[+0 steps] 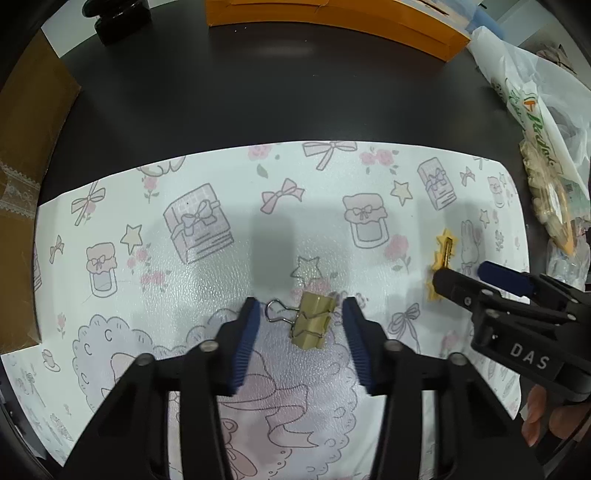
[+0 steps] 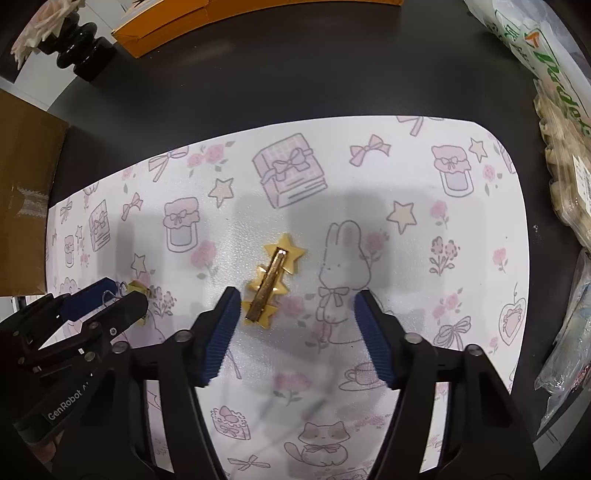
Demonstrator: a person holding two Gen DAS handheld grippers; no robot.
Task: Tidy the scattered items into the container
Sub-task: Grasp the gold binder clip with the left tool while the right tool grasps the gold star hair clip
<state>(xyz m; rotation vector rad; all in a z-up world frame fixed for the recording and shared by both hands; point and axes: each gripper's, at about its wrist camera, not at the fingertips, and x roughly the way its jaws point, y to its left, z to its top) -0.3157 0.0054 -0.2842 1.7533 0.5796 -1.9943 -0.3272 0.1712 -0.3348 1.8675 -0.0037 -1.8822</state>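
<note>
Left wrist view: left gripper (image 1: 300, 325) spread wide, gold binder clip (image 1: 312, 324) framed between pads. Right gripper (image 2: 293, 314) wide, star hair clip (image 2: 271, 282) at 11 o'clock, off-centre; slip risked if closed so.

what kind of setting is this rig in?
Likely a home or office desk, used as a tabletop work area: a dark desk with a cartoon-print mat, an orange box at the back, and snack bags at the side.
</note>
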